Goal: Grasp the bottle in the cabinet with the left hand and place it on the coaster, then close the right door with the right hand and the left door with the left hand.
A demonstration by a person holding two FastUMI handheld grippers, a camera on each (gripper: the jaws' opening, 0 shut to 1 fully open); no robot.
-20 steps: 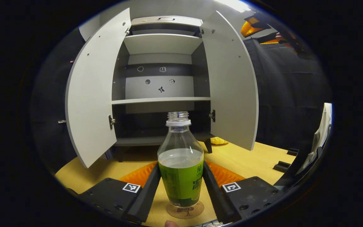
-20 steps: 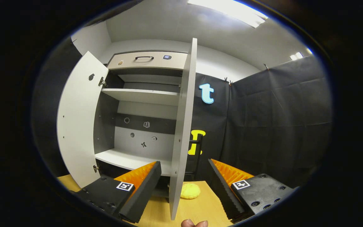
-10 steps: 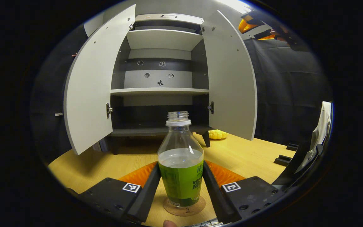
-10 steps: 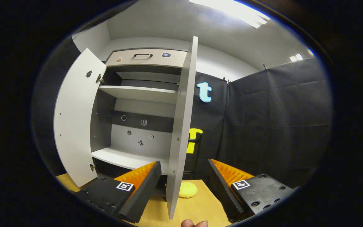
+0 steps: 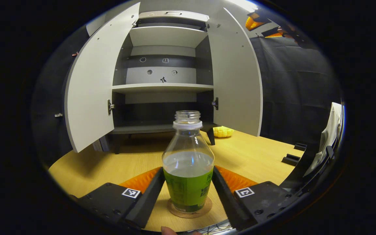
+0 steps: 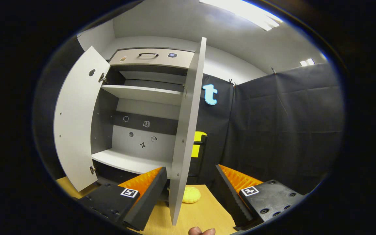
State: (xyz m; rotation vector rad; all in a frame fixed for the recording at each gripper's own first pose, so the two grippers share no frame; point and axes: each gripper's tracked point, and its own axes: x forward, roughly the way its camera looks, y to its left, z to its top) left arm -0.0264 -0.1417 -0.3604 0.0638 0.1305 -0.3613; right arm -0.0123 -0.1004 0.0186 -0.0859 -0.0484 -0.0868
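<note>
In the left gripper view, the bottle (image 5: 188, 163) stands straight up on the round coaster (image 5: 190, 211), at about 6 o'clock in the picture. The bottle has no cap, a green label, and clear liquid inside. The coaster lies on the yellow wooden bench (image 5: 246, 156). The left hand-held gripper (image 5: 188, 187) has one finger on each side of the bottle's green label. The fingers look like they touch it, so this gripper is holding the bottle, with its jaws set narrow.

Behind the bottle, at 12 o'clock, stands the cabinet (image 5: 163, 87) with its shelves showing. The left door (image 5: 91, 85) swings out at 10 o'clock. The right door (image 5: 237, 78) swings out at 1 o'clock. Both doors are open. A small yellow thing (image 5: 223, 131) lies on the bench near the cabinet's foot. Far up at 1 o'clock, a bit of the right hand-held gripper (image 5: 259, 27) shows, orange and black.

In the right gripper view, the right hand-held gripper (image 6: 191, 191) is wide open and holds nothing. The edge of the right door (image 6: 186, 137) is between its two fingers but farther away, not touching them. The left door (image 6: 75, 120) is at 9 o'clock. The yellow thing (image 6: 191, 196) sits on the bench (image 6: 204, 212) low down, near 6 o'clock.
</note>
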